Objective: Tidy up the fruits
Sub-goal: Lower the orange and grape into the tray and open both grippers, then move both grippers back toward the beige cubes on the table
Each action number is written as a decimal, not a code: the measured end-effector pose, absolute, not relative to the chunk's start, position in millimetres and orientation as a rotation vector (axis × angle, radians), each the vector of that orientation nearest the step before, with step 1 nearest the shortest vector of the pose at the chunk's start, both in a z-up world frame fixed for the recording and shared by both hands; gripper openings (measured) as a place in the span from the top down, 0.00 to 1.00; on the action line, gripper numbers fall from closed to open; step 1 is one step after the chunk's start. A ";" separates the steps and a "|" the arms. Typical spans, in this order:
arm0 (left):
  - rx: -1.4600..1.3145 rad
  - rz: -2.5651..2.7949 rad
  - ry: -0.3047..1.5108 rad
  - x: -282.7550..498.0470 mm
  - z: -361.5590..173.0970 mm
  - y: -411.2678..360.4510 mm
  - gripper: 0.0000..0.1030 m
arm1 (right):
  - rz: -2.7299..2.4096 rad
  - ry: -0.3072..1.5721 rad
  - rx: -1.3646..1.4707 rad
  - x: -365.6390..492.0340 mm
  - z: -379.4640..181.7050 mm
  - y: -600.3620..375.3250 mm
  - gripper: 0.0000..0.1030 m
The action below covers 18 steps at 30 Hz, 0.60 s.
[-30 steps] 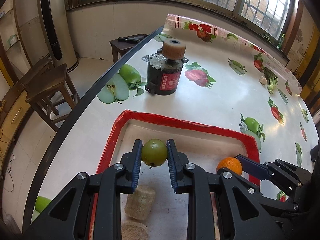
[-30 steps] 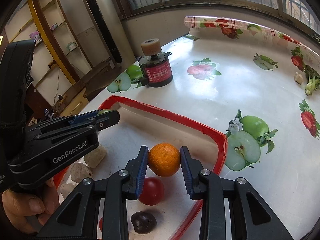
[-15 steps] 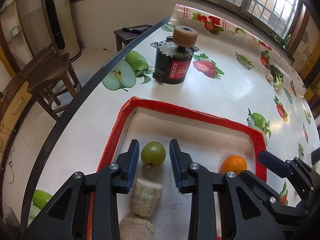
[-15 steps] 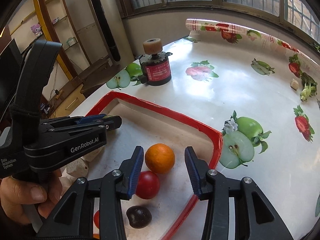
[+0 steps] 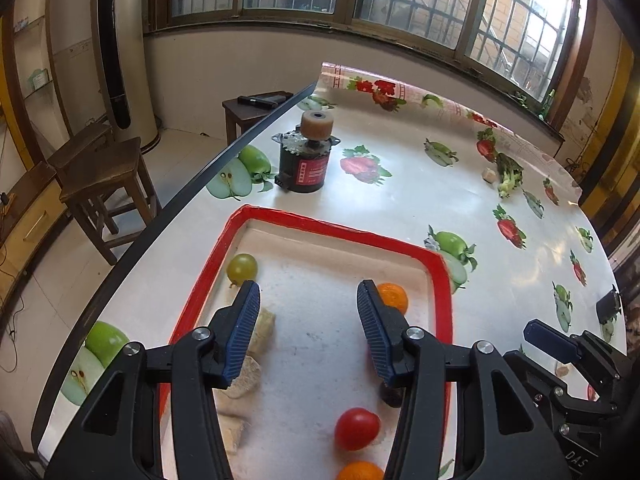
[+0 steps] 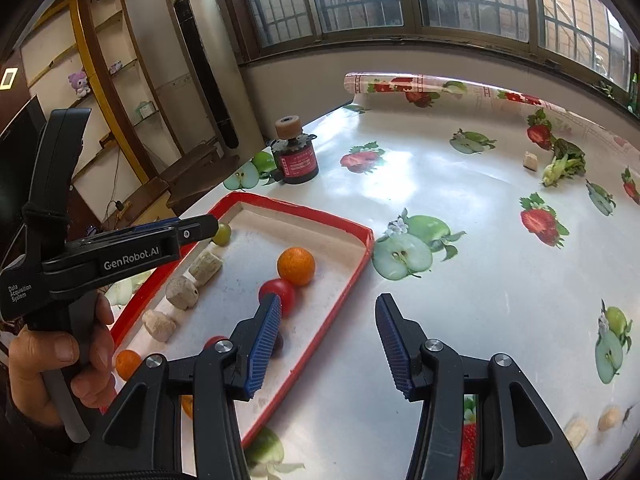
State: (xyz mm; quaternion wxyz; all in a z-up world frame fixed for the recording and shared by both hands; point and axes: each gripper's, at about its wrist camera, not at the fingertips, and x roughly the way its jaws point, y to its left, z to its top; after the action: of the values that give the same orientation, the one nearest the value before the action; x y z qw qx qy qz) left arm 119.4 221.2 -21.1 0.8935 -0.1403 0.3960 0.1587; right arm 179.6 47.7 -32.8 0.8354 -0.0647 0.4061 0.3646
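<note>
Both grippers, left (image 5: 308, 332) and right (image 6: 328, 344), have jaws opening, empty; green fruit (image 5: 241, 267) could roll along the tray (image 5: 340, 230) rim.

Two close, downward-angled wrist views (shared: red-rimmed tray (image 5: 442, 280) (image 6: 352, 276)).

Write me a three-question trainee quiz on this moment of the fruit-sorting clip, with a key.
1. True or false: the green fruit lies inside the red-rimmed tray.
2. What does the left gripper hold? A) an orange B) nothing C) a tomato
3. Fill in: the broccoli lies on the ____, outside the tray.

Key:
1. True; it rests near the tray's far left corner.
2. B; its jaws are opening with nothing between them. The right gripper is empty too, and the orange rests in the tray.
3. Table.
</note>
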 end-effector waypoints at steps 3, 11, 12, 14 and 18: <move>-0.285 0.306 0.803 112.7 -14.2 206.7 0.52 | 0.751 0.853 -0.118 173.4 -30.7 26.7 0.51; -0.284 0.244 0.788 103.2 -5.1 174.8 0.52 | 0.706 0.844 -0.093 158.4 -28.8 -17.3 0.50; -0.279 0.240 0.786 102.6 -3.6 171.4 0.52 | 0.701 0.840 -0.087 157.2 -27.7 -21.5 0.50; -0.275 0.232 0.782 100.9 -0.8 165.8 0.52 | 0.689 0.833 -0.076 155.4 -25.2 -31.4 0.50; -0.270 0.216 0.773 96.5 3.8 155.9 0.52 | 0.662 0.821 -0.054 152.8 -20.7 -52.4 0.50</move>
State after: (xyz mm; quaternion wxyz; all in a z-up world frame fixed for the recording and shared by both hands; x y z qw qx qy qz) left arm 96.5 155.9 3.8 0.9117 -0.1311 0.3749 0.1049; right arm 152.8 -52.4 -20.7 0.8638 -0.0258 0.3915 0.3160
